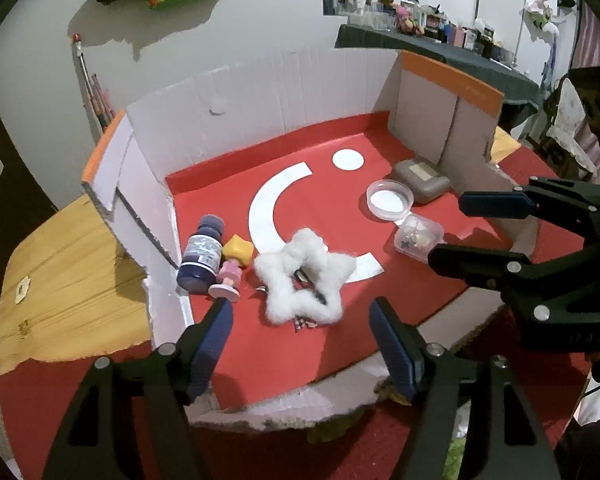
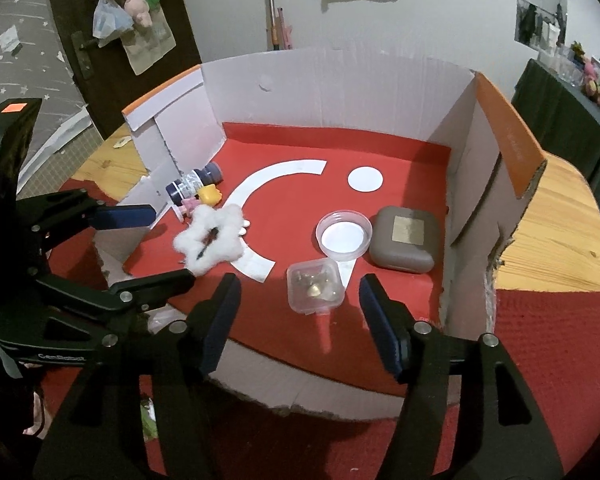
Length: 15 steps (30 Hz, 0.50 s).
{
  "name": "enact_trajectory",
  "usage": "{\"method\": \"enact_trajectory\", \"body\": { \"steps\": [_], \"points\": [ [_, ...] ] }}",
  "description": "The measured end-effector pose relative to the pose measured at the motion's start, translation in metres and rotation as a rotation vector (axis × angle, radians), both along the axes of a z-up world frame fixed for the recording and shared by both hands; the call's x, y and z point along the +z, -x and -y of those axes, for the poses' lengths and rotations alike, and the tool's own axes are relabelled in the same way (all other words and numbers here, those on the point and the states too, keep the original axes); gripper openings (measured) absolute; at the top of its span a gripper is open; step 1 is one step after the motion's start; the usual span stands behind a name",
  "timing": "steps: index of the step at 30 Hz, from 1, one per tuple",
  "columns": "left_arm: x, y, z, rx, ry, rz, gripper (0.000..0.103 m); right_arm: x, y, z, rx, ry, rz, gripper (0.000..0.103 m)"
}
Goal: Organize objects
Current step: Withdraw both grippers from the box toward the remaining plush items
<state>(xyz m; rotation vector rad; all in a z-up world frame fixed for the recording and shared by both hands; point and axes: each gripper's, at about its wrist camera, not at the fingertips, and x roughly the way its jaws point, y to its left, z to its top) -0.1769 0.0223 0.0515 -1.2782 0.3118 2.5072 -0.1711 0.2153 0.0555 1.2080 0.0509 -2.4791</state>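
Observation:
A cardboard box with a red floor holds the objects. A fluffy white star lies near the front left, beside a dark bottle, a yellow block and a pink figure. A small clear box of trinkets, a round clear lid and a brown case sit on the right. My left gripper is open and empty, just before the star. My right gripper is open and empty, just before the trinket box.
A white crescent and white dot are printed on the box floor. The box stands on a wooden table with red cloth in front. A cluttered shelf stands at the back right.

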Motion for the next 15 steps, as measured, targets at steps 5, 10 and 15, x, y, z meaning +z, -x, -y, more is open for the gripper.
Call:
{"method": "enact_trajectory", "body": {
  "steps": [5, 10, 15],
  "points": [
    [0.006, -0.008, 0.001, 0.004, -0.005, -0.032, 0.078, 0.005, -0.007, 0.0, 0.001, 0.006, -0.013, 0.068],
    [0.009, -0.016, 0.004, 0.019, -0.006, -0.052, 0.083, 0.008, -0.013, 0.0, -0.001, 0.012, -0.023, 0.073],
    [0.011, -0.022, 0.006, 0.038, -0.017, -0.07, 0.088, 0.011, -0.018, -0.001, -0.008, 0.013, -0.032, 0.074]
  ]
}}
